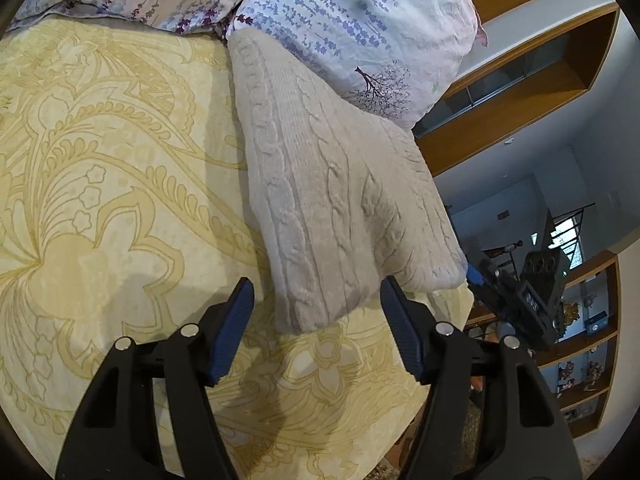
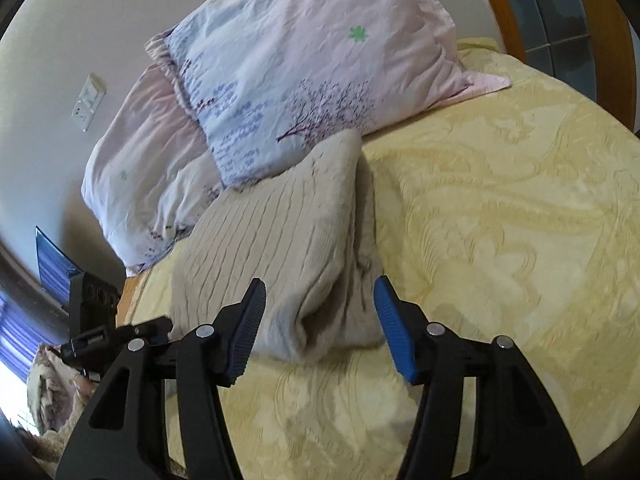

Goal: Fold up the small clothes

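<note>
A bed (image 1: 100,200) under a yellow patterned bedspread carries two floral pillows (image 2: 304,80) at its head. A folded cream cable-knit sweater (image 1: 332,208) lies on the bedspread near the bed's side edge, its far end touching the nearer pillow. The left hand-held gripper (image 1: 316,300) hovers with its jaws spread wide at the sweater's near end, gripping nothing. The right hand-held gripper (image 2: 320,300) is likewise wide open, empty, over the sweater's near folded corner.
</note>
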Demonstrator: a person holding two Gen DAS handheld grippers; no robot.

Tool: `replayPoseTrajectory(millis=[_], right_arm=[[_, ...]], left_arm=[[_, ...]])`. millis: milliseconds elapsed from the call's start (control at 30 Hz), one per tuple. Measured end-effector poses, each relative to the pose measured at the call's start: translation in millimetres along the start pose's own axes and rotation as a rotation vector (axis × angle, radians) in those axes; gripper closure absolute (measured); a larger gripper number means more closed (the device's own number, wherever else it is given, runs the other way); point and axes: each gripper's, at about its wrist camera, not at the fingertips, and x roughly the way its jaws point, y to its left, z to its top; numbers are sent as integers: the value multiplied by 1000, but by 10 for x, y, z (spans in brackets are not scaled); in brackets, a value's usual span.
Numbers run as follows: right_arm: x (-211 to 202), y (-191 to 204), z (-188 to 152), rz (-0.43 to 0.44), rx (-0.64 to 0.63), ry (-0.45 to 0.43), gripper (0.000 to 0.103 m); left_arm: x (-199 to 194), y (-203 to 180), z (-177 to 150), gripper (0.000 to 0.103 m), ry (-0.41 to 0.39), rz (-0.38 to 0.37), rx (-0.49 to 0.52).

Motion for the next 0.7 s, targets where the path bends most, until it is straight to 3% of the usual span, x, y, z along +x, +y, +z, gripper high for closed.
replayPoseTrajectory(millis=[267, 333, 400, 467, 567, 700], right_arm=[[104, 54, -112, 44, -8, 21, 52], [163, 81, -138, 46, -19, 33, 59], [209, 123, -157, 22, -48, 38, 86], [158, 156, -142, -1, -73, 6, 92], [-100, 206, -64, -10, -91, -106, 93], [-148, 234, -59, -98, -143, -115, 94]], left_arm=[[15, 5, -27, 55, 15, -9, -7], [31, 9, -30, 66, 23, -7, -6], [50, 12, -28, 76, 25, 1, 6], [41, 25, -30, 84, 26, 2, 9], [-12, 25, -45, 87, 16, -22, 16], [-50, -4, -103, 88, 12, -45, 39]])
